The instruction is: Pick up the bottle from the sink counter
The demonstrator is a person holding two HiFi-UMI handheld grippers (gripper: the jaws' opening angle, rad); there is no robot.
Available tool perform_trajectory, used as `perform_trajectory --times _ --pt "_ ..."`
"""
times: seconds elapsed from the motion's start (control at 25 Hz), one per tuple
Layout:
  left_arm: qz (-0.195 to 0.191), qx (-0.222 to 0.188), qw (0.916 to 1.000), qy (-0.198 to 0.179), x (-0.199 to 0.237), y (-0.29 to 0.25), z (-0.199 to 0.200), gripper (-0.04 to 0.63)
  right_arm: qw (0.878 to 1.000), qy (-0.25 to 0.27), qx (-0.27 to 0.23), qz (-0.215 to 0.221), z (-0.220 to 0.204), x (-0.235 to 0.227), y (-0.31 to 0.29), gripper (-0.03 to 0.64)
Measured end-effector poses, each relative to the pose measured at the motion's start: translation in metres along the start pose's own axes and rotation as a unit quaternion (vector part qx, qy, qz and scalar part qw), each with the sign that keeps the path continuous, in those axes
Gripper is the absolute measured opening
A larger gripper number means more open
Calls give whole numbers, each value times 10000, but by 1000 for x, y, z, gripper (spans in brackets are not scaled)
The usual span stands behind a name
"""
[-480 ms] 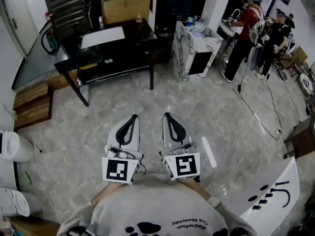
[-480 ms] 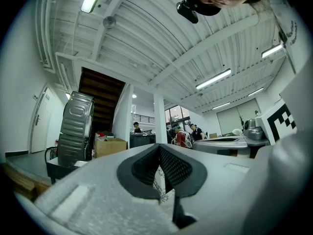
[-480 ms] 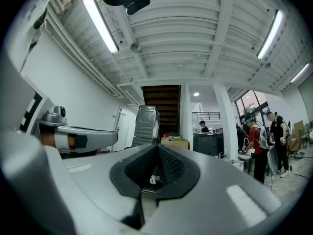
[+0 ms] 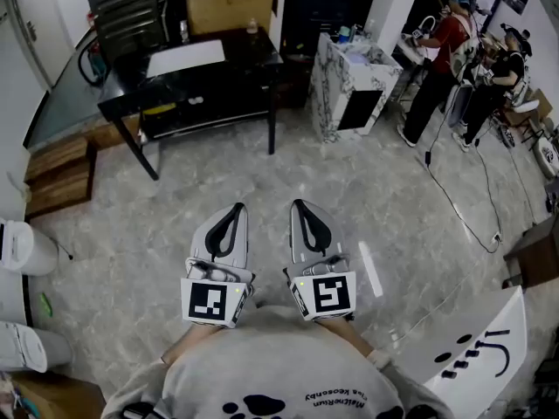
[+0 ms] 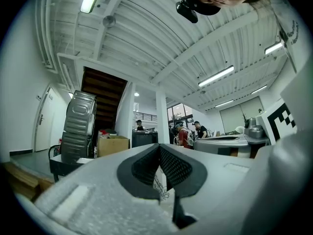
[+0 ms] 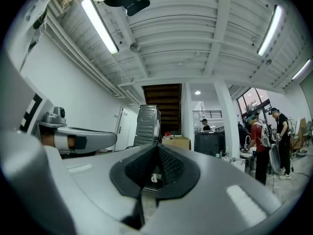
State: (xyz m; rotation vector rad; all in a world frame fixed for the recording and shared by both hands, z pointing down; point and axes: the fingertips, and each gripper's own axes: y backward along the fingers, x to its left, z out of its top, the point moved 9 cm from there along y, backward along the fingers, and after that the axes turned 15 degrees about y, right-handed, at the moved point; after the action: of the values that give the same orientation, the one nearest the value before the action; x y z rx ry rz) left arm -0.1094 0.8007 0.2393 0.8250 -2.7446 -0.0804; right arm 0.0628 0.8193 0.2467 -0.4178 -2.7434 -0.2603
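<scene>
Little has changed in the last half second: the left gripper point(image 4: 235, 210) and right gripper point(image 4: 300, 206) hang in the same place before the person's chest, side by side, each with its fingers pressed together on nothing. Only the room has slid slightly up the head view. The marbled sink tabletop point(image 4: 371, 64) stands well apart across the floor, with small containers point(image 4: 341, 35) at its back edge; which one is the bottle is too small to tell. The approach looks barely begun, and the fingers must spread before any grasp.
</scene>
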Motion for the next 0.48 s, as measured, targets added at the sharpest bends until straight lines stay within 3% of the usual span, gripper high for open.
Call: perform_trajectory --times 0.48 --pt "34 -68 9999 128 12 -25 -4 2 9999 -99 -30 -45 -10 -13 -5 0"
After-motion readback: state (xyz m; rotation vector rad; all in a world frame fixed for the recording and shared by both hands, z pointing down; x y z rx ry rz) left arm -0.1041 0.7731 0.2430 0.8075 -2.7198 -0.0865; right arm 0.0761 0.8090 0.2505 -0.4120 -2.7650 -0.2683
